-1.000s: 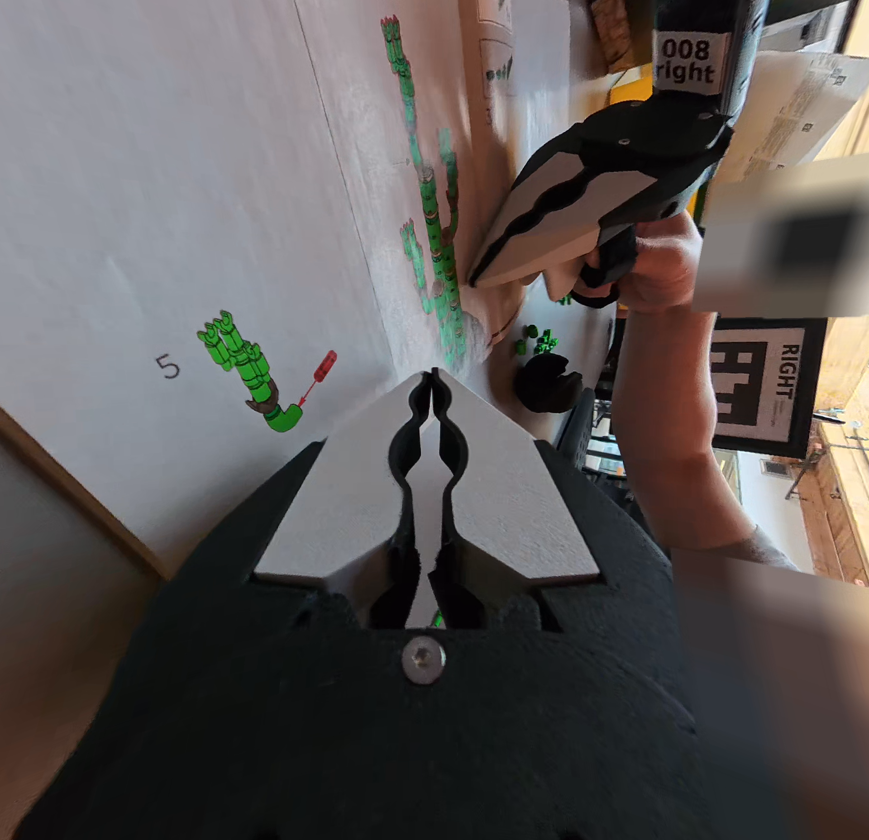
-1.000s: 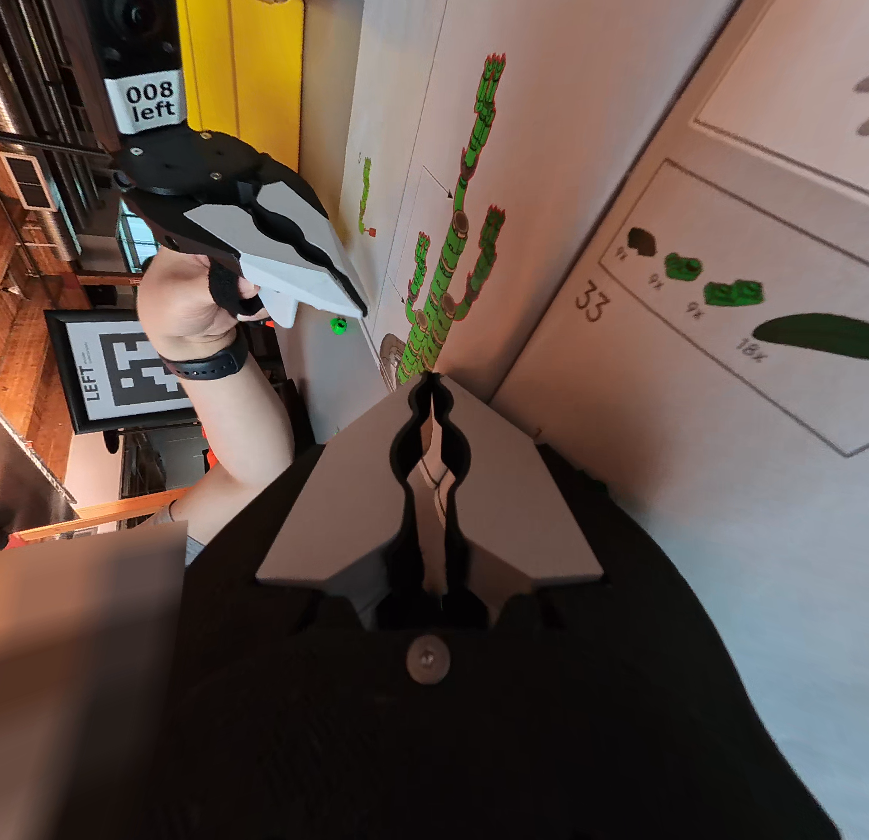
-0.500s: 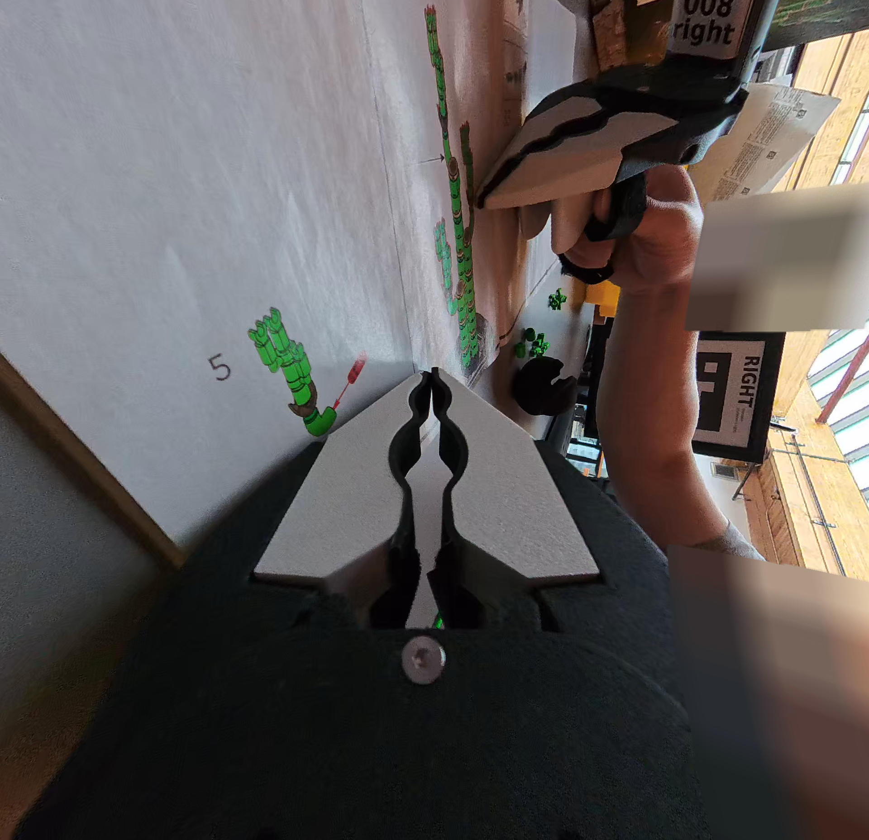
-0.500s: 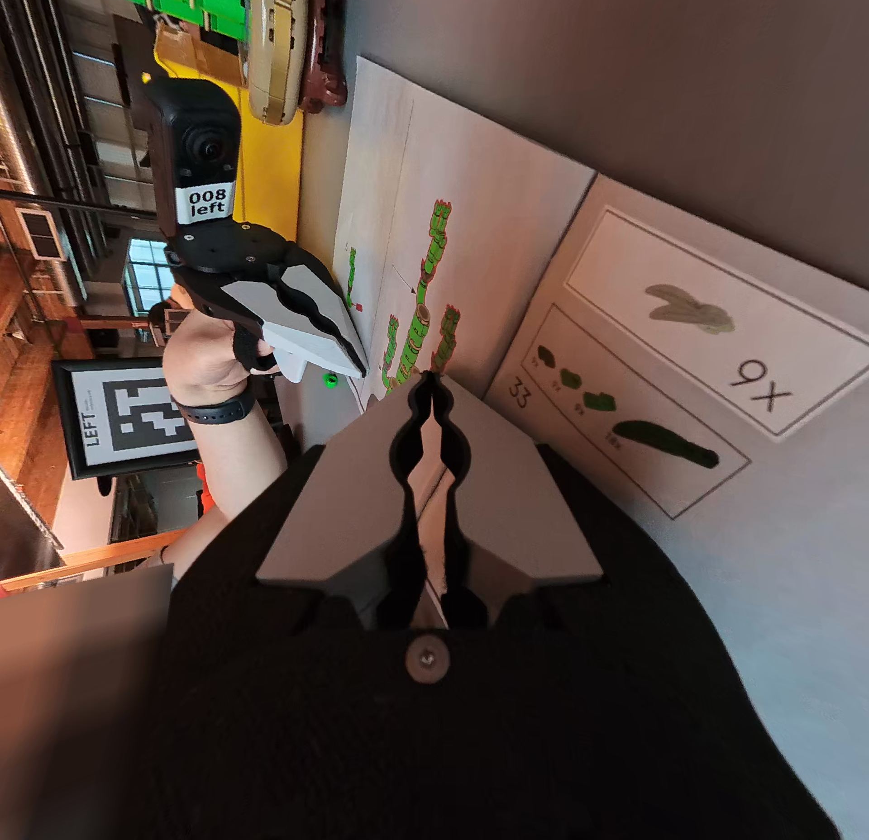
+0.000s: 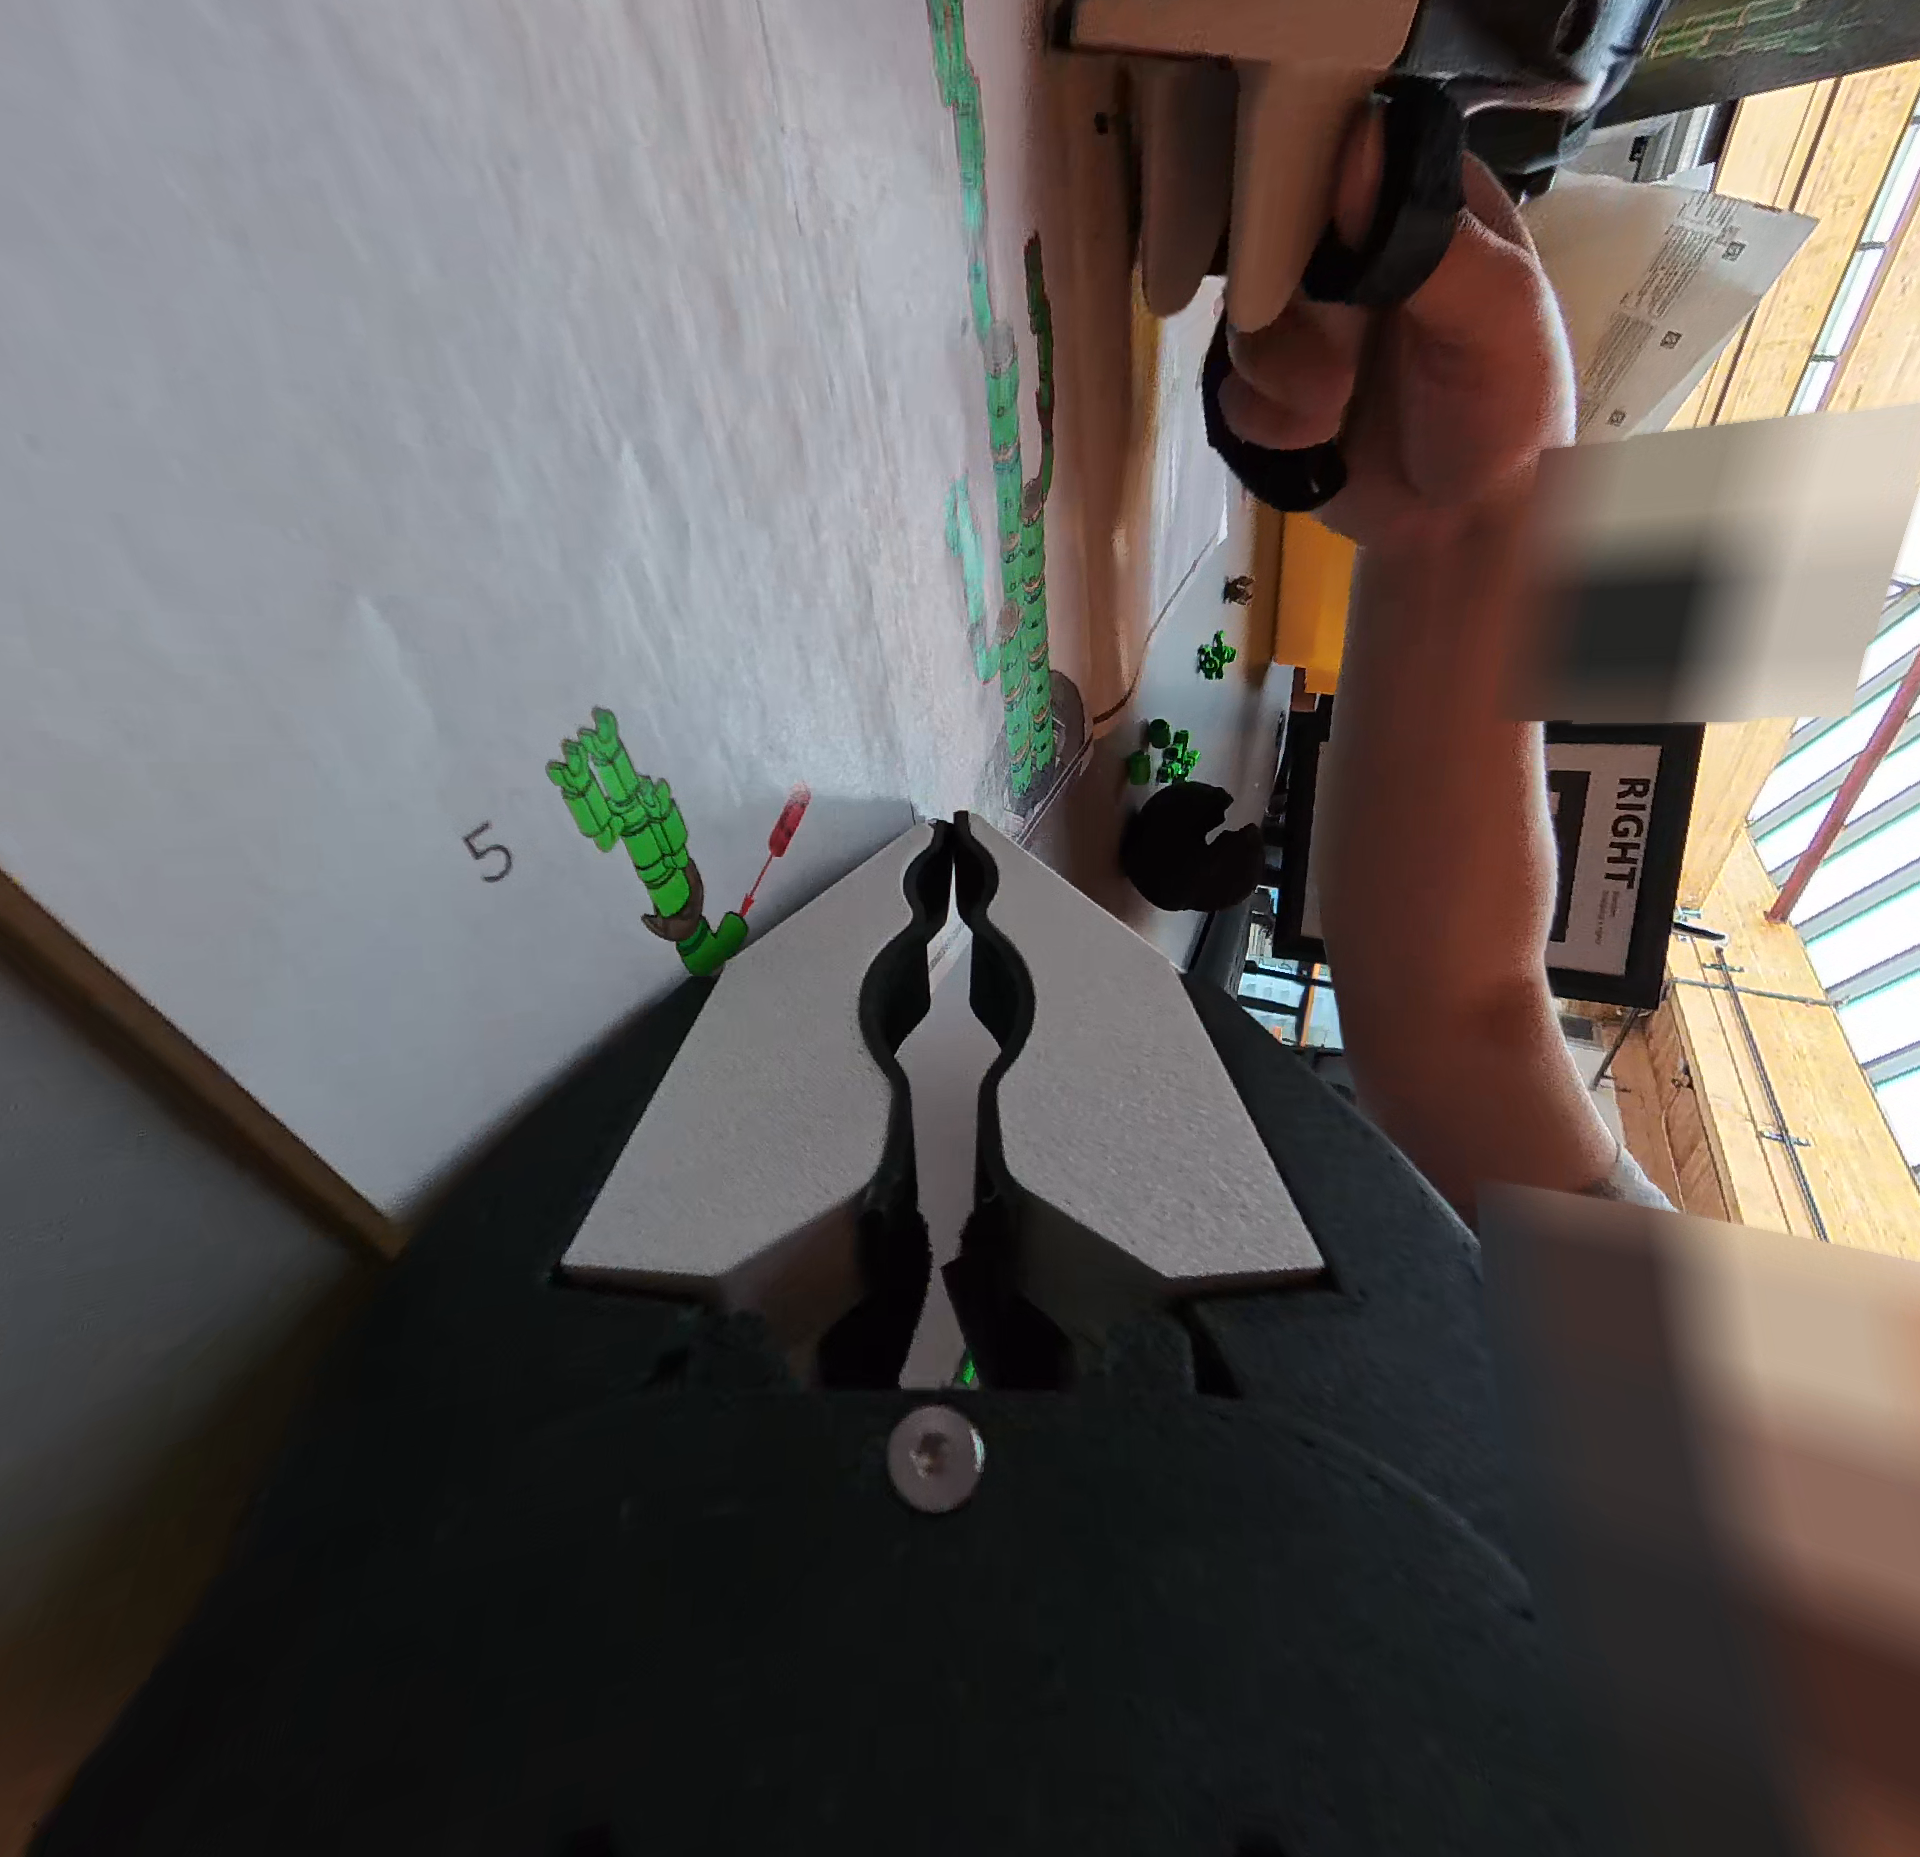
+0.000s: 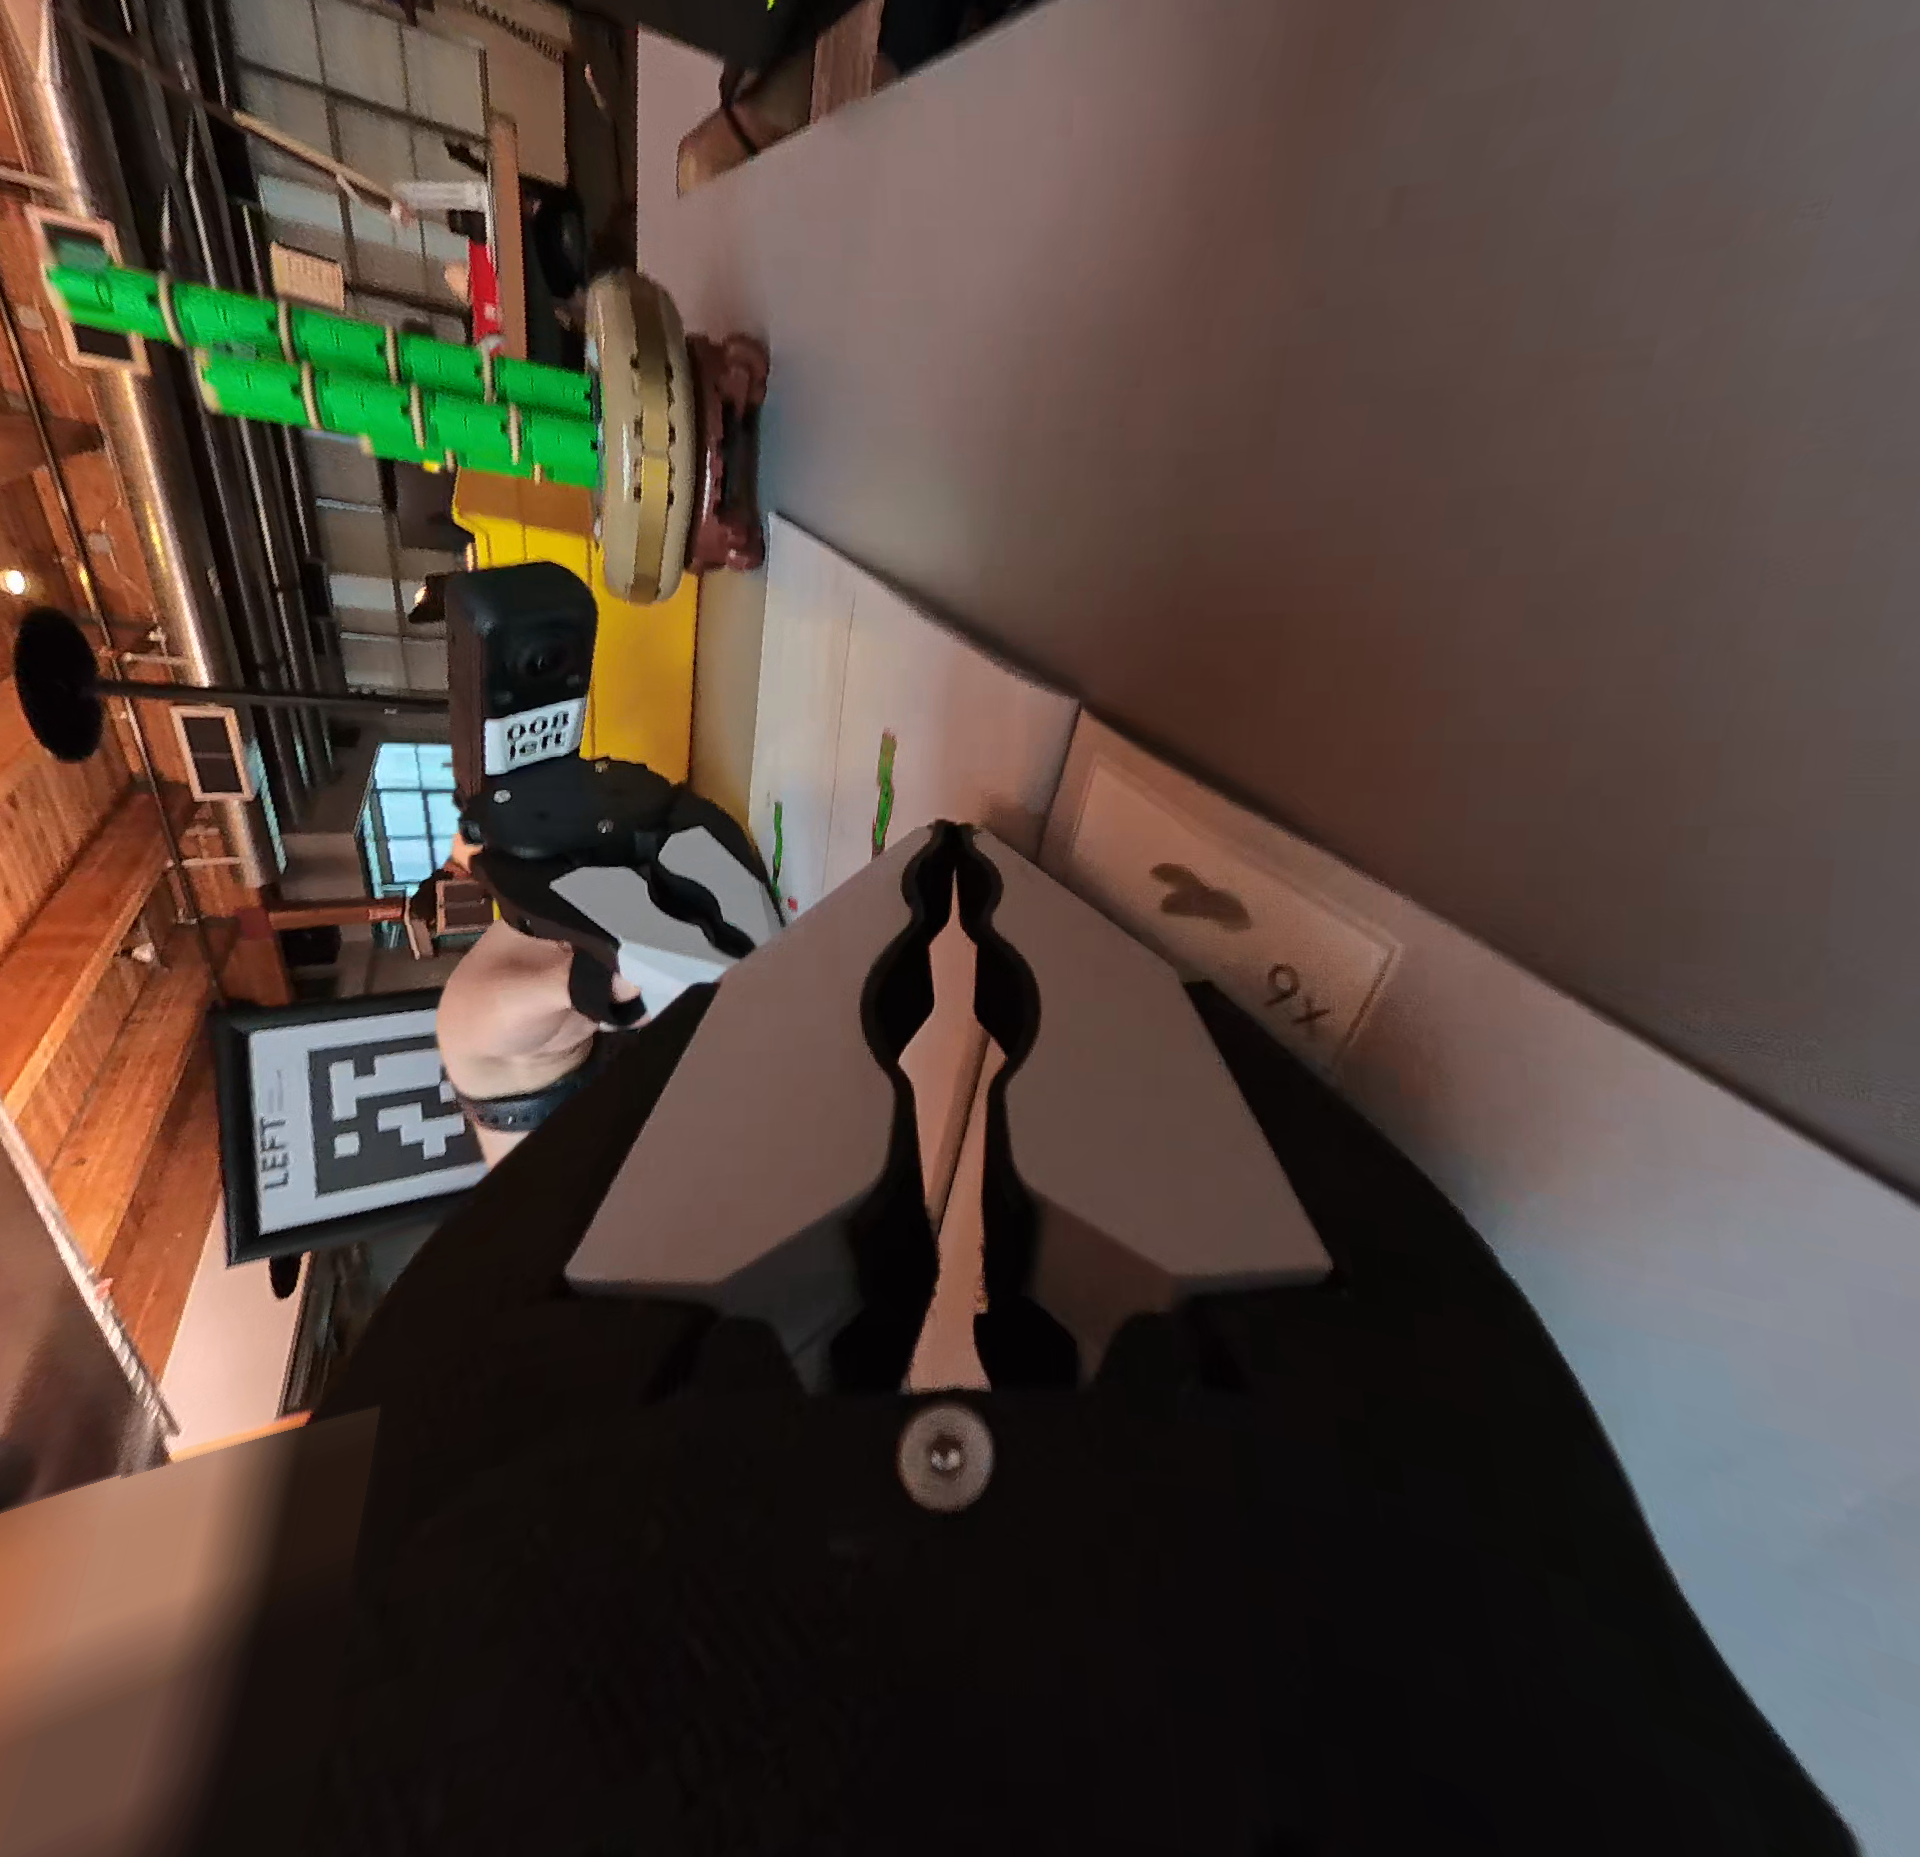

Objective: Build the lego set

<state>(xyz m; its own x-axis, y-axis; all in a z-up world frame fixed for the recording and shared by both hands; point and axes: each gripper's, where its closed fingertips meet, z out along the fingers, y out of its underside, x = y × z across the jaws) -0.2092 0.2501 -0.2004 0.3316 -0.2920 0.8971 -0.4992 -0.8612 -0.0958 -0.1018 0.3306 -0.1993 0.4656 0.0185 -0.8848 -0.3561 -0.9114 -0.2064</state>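
Hovering over the printed instruction booklet point(image 5: 436, 373), both tools point(image 5: 954, 831) point(image 6: 954, 836) closed, empty

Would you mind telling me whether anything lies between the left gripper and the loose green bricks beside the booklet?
Partly: a dark rounded brick piece sits just before the small green bricks, right of the left gripper, whose fingers are closed and empty.
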